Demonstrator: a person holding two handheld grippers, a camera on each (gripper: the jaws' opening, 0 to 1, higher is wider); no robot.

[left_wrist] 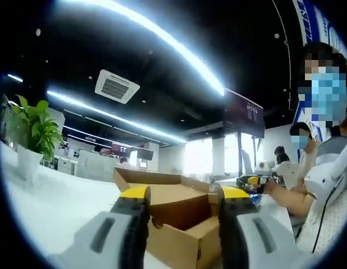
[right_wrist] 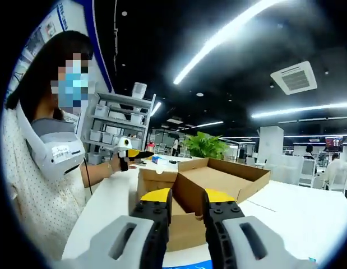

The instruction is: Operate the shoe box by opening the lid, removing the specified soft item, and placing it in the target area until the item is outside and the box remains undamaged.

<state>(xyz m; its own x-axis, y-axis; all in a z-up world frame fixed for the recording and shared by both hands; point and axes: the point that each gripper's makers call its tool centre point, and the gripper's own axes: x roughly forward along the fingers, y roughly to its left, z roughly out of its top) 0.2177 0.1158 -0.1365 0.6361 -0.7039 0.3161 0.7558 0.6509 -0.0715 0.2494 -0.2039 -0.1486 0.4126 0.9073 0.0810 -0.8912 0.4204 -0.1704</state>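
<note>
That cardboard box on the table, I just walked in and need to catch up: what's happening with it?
A person is working with two handheld tongs over a white table. The cardboard shoe box sits there with its lid already hinged open. The left tongs and right tongs both point at the box, jaws apart, holding nothing. No soft item is visible yet. Another person sits beside the table, holding a yellow-tipped tool.

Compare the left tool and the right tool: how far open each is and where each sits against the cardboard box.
The left tool is spread wide, with the cardboard box between its jaws; the right tool has a narrower gap. In the left gripper view the box corner points at the camera; in the right gripper view it looks further off. Both have yellow-tipped jaws, holding nothing.
</note>
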